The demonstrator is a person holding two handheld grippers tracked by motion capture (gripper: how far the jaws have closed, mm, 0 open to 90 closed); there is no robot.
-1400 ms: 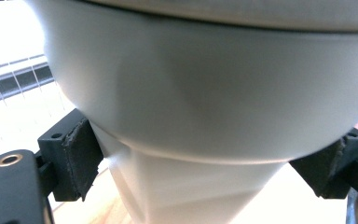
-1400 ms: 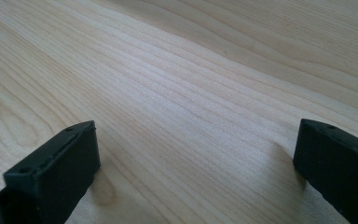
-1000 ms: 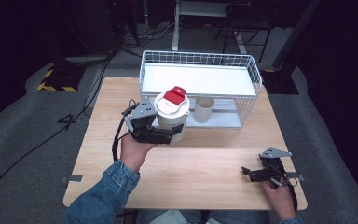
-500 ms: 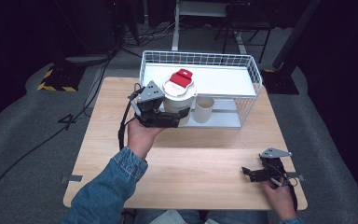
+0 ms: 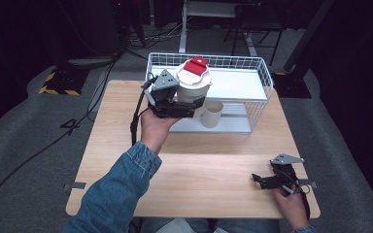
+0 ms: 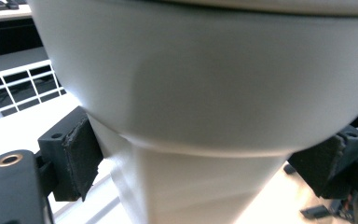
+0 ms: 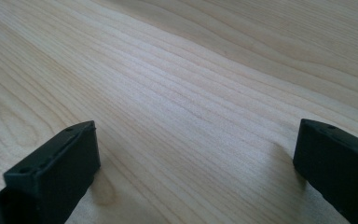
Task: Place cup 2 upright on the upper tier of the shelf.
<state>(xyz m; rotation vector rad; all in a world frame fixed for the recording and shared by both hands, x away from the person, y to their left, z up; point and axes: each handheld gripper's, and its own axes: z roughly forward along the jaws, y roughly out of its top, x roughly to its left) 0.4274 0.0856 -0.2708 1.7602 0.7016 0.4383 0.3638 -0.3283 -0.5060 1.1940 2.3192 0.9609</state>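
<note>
- High view: left gripper [image 5: 190, 104] fingers pinch cup [image 5: 193, 86] upright, axis vertical, red lid [image 5: 194, 66] up, beside basket [image 5: 257, 68].
- Right gripper [image 5: 258, 178] fingers spread, on desk [image 5: 213, 170].

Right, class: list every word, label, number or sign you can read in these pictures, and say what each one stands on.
"4": a dark mark on the grey floor left of the table.
Yellow and black hazard stripes, no words: on a block on the floor.
Red lid of the white cup: any text too blurred to read.
Left gripper, right gripper, wire basket: no text.
</note>
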